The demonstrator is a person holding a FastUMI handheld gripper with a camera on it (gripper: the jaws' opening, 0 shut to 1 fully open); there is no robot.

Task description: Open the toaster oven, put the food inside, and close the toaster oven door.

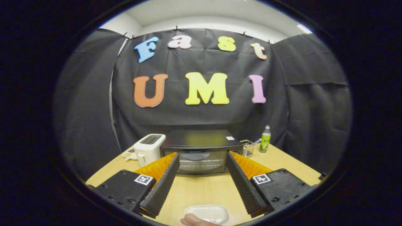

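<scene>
While the gripper [202, 158] stands released, fingers spread wide and empty, the toaster oven [201, 150] sits door-closed just beyond them; white toaster [149, 148] left of it, green bottle [265, 138] right, white dish [207, 213] nearest.

Riding the claw [202, 157], the camera looks along the table [204, 190] toward the closed toaster oven [201, 150].

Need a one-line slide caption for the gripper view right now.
Open gripper hovers over the wooden table, facing the closed toaster oven; a white dish with food lies between its fingers.
</scene>
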